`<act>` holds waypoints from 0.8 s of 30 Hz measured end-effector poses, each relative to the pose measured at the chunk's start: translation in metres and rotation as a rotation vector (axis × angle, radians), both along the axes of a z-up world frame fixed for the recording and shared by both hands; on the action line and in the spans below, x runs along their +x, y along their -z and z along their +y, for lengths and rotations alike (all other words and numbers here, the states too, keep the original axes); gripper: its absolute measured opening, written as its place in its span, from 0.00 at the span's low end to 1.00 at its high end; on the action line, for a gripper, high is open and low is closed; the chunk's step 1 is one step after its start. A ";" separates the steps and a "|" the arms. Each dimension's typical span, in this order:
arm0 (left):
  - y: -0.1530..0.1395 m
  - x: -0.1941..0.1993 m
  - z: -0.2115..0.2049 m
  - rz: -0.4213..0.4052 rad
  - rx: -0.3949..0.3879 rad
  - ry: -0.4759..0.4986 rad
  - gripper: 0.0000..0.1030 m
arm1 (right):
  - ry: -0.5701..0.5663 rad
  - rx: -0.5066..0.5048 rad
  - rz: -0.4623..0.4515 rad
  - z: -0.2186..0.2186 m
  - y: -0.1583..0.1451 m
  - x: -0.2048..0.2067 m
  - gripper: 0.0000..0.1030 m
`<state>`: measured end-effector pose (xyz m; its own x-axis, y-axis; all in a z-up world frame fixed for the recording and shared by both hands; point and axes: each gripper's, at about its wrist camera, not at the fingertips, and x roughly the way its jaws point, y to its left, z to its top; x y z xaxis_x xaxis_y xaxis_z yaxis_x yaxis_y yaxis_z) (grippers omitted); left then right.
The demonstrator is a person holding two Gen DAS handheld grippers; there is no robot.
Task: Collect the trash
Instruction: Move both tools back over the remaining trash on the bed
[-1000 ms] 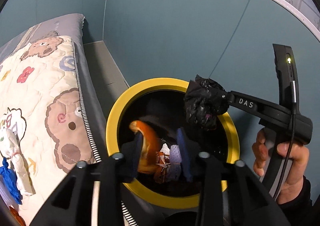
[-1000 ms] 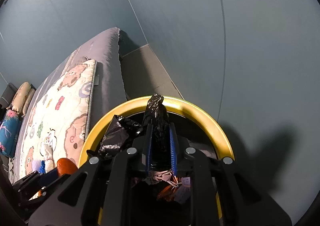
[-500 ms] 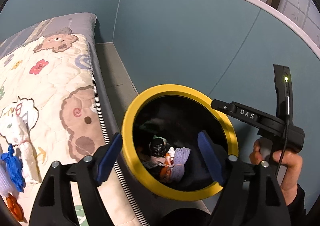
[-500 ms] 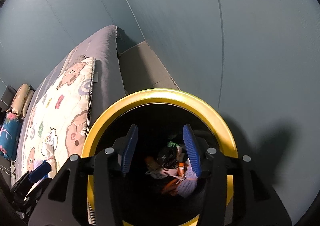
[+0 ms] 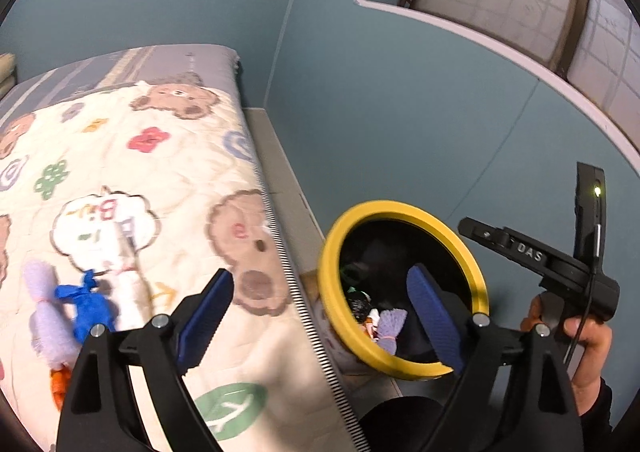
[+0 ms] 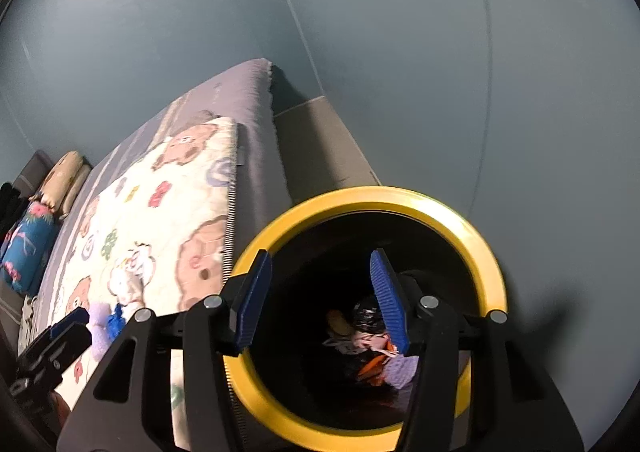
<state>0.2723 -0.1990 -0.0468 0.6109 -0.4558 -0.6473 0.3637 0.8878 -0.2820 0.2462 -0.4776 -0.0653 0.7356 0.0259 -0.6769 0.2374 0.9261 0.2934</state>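
Yellow-rimmed bin (image 6: 486, 252): holds dropped scraps.
Left gripper (image 5: 320, 316): jaws spread, empty.
Right gripper (image 6: 320, 300): likewise.
Next: grip blue wad (image 5: 90, 306) near quilt's (image 5: 120, 156) edge squarely.

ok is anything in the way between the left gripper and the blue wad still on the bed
Nothing visible blocks it. The left gripper is open and empty above the quilt, and the blue wad lies exposed just past its left finger, pressed against a lavender piece and a white one.

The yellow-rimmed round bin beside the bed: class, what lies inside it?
Inside the yellow-rimmed round bin lie a crumpled black plastic wad, a lilac fluffy bundle, orange scraps and white paper. The bin's dark bottom beneath them stays hidden.
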 end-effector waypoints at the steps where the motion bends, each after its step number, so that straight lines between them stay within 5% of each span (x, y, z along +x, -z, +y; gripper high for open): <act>1: -0.003 0.000 0.007 -0.007 0.001 -0.016 0.83 | -0.009 -0.001 -0.004 0.004 -0.003 0.000 0.48; 24: -0.012 -0.016 0.154 -0.027 0.054 -0.321 0.87 | -0.237 0.015 -0.035 0.125 -0.028 0.019 0.53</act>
<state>0.2563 -0.0446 -0.0348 0.7351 -0.2028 -0.6469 0.0699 0.9718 -0.2253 0.2647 -0.3522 -0.0374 0.7307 0.2103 -0.6495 0.0033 0.9503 0.3114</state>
